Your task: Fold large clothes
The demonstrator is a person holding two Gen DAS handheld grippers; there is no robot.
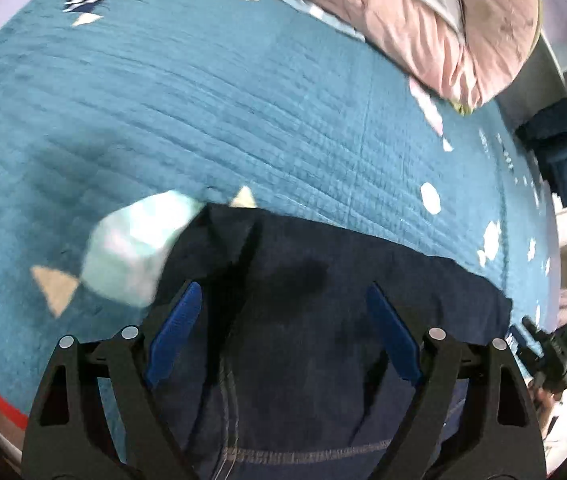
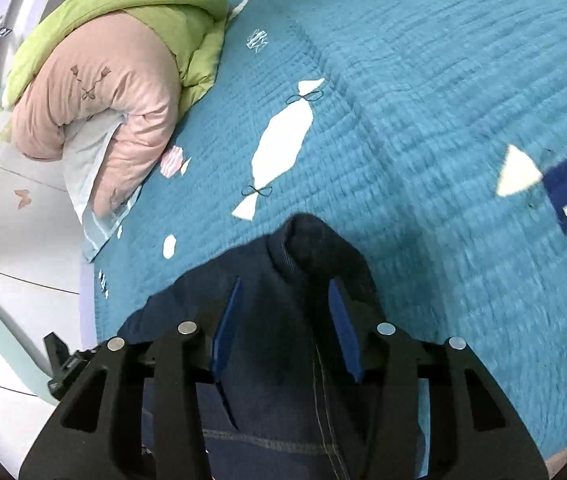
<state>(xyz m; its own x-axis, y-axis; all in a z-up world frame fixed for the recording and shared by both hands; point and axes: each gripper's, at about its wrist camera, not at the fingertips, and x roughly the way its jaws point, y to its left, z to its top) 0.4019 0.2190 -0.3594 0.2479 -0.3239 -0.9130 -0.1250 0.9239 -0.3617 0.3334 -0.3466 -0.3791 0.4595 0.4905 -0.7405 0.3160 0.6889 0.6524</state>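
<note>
A dark navy garment with pale stitching (image 1: 303, 320) lies on the teal quilted bedspread (image 1: 203, 120). In the left wrist view my left gripper (image 1: 283, 300) stands wide open over the cloth, blue pads either side of a fold. In the right wrist view the same garment (image 2: 283, 380) bunches up to a peak between the jaws of my right gripper (image 2: 285, 292), which are part open with cloth lying between them; the blue pads (image 2: 227, 328) do not visibly pinch it. The right gripper also shows at the left wrist view's right edge (image 1: 543, 352).
A rolled pink and green duvet (image 2: 103, 92) lies at the bed's far side, also in the left wrist view (image 1: 443, 24). White floor (image 2: 11, 248) runs beside the bed edge. Folded dark blue cloth sits on a shelf (image 1: 563, 152). The bedspread (image 2: 443, 100) has white patches.
</note>
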